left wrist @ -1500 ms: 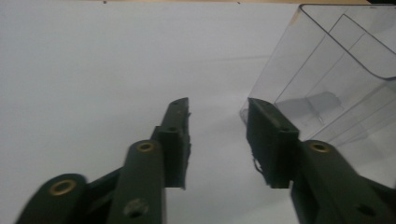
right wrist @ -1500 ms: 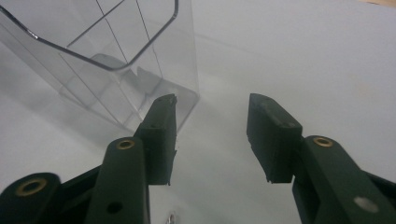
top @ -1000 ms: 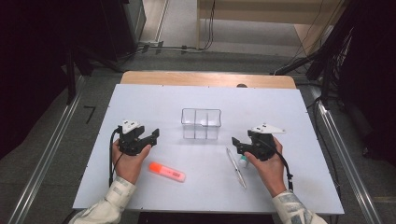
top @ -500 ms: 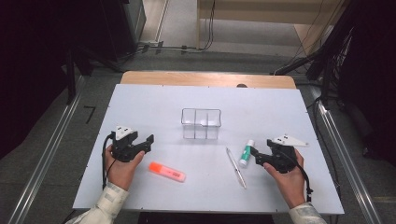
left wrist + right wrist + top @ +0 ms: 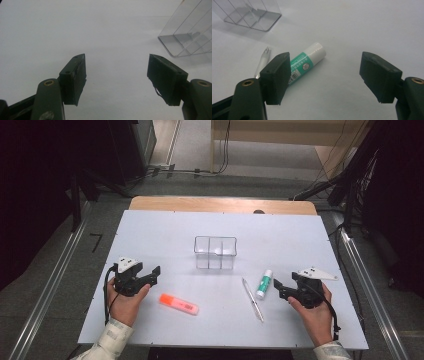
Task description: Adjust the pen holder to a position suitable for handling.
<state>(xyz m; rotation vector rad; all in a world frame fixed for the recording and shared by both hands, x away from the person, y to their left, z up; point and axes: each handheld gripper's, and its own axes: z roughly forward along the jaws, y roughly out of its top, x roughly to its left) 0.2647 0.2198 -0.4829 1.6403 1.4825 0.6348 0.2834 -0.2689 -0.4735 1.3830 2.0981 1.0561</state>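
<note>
My left gripper (image 5: 152, 275) rests at the table's front left, held in a hand. Its jaws have just been opening and now stand wide, with only bare white table between them (image 5: 117, 75). An orange highlighter (image 5: 179, 304) lies just right of it. My right gripper (image 5: 279, 290) sits open at the front right. A green-and-white glue stick (image 5: 264, 283) lies just left of its tips, near the left jaw in the right gripper view (image 5: 307, 65). A clear pen (image 5: 252, 298) lies beside the glue stick (image 5: 262, 65).
A clear plastic box with compartments (image 5: 215, 252) stands mid-table, empty; it appears at the upper right in the left gripper view (image 5: 190, 32) and the upper left in the right gripper view (image 5: 249, 12). The white table (image 5: 150, 230) ends at a wooden strip at the back.
My right gripper has drawn back to the right, and the glue stick now lies apart from it beside the pen. My left hand shifted slightly left and toward the front edge.
</note>
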